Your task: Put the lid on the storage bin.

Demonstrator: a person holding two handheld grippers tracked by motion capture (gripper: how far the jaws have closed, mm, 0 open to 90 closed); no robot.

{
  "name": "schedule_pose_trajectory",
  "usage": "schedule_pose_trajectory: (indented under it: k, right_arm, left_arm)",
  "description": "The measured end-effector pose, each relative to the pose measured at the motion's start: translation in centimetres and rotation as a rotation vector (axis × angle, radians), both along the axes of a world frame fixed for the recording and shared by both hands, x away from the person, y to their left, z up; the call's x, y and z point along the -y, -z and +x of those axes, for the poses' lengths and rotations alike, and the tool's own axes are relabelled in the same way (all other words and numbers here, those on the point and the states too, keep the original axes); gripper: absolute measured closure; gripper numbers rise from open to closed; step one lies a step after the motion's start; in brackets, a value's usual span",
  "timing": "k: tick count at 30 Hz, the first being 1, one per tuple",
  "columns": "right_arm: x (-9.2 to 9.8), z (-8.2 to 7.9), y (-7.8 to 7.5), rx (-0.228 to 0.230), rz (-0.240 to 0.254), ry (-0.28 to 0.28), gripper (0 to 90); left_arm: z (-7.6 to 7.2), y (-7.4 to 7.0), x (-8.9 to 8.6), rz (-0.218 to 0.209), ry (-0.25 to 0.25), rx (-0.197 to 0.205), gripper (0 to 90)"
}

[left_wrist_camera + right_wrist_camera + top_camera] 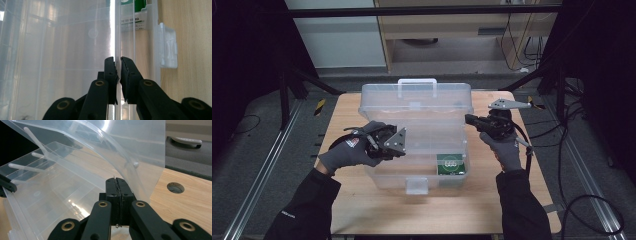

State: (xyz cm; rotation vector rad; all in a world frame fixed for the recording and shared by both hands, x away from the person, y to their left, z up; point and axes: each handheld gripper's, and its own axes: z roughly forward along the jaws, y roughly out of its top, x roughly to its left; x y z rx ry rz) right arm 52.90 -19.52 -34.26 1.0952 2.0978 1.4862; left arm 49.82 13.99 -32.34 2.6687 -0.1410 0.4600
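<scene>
High view is showing a clear plastic storage box point(414, 145) sitting at the middle of the wooden table point(462, 210), its hinged lid point(417, 97) standing up at 12 o'clock with a white handle on top. A green packet point(450, 164) is lying inside the box at about 4 o'clock, next to the front wall, and a white latch point(417, 185) is hanging at 6 o'clock. At 9 o'clock the left hand-held gripper point(398, 150) is reaching over the box's left wall — in the left gripper view its jaws are standing narrow, one pad on each side of a thin clear wall point(117, 37), with slight gaps visible. At 3 o'clock the right hand-held gripper point(468, 119) is meeting the lid's right edge; in the right gripper view its jaws are pinching together on the thin edge of the clear plastic lid point(125, 147).
</scene>
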Motion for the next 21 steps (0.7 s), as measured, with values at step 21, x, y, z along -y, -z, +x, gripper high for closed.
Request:
schedule_pose_trajectory:
  k: [21]
  right_arm:
    - [0.21, -0.43, 0.01, -0.009, -0.012, -0.017, 89.6]
  left_arm:
    - [-0.28, 0.28, -0.09, -0.283, -0.050, -0.111, 57.1]
